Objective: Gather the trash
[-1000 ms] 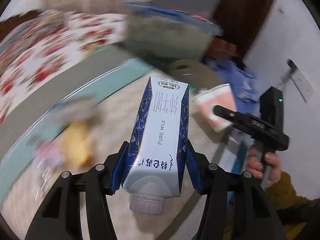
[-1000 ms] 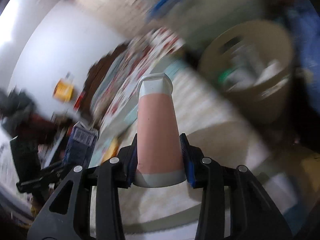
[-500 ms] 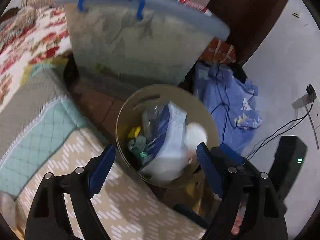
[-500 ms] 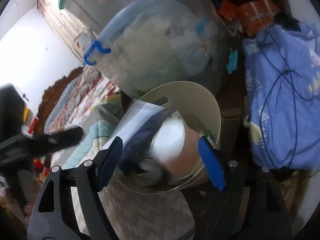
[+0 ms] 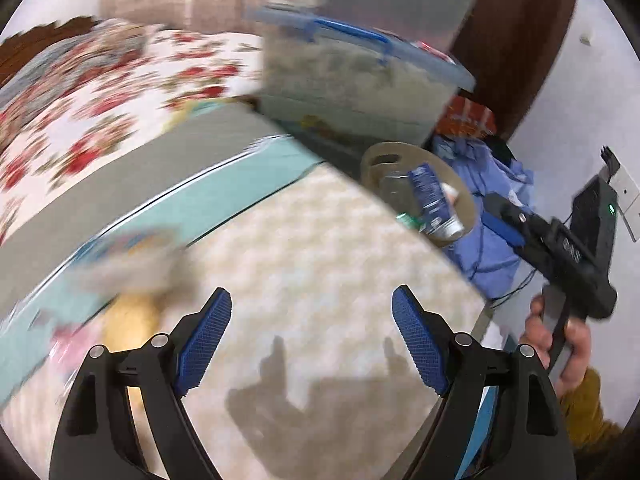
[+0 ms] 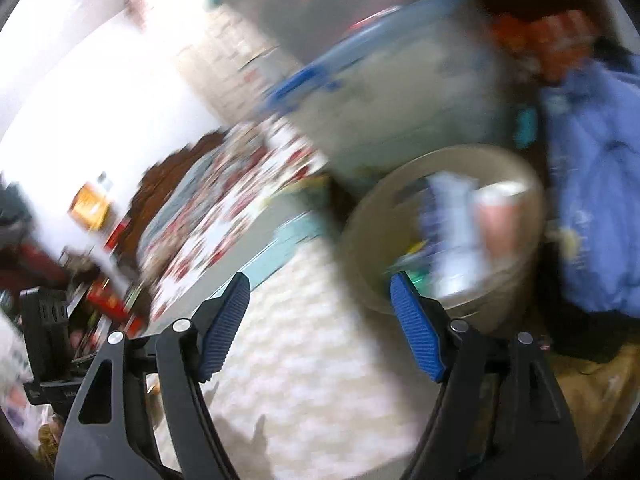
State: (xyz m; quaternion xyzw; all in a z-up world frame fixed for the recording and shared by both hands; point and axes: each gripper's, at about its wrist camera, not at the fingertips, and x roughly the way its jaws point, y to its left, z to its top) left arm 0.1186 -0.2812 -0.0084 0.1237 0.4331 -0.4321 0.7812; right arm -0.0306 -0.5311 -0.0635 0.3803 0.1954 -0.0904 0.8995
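In the round beige bin [image 5: 466, 196] beside the bed, your milk carton [image 5: 432, 200] stands on end, its long axis running steeply up and down and leaning a little toward the upper left in the left wrist view, so one end pokes above the rim while the other is down among the rubbish. The pink paper cup [image 6: 498, 216] sits just beside the carton in the same bin, upright with its white rim facing up; both are blurred in the right wrist view.

Your left gripper [image 5: 312, 336] hovers over the pale patterned blanket [image 5: 320, 240], well apart from the bin, its blue pads [image 5: 204, 340] spread wide with nothing between them. Its jaws have just been opening.

Your right gripper [image 6: 320, 320] is released too, with only blanket and the bin's near wall showing in the gap; its jaws have just closed in a little from wider. Your right hand [image 5: 560, 344] shows at the edge of the left wrist view, gripping that tool's handle.

A blurred yellow item [image 5: 128, 320] lies on the blanket to the left.
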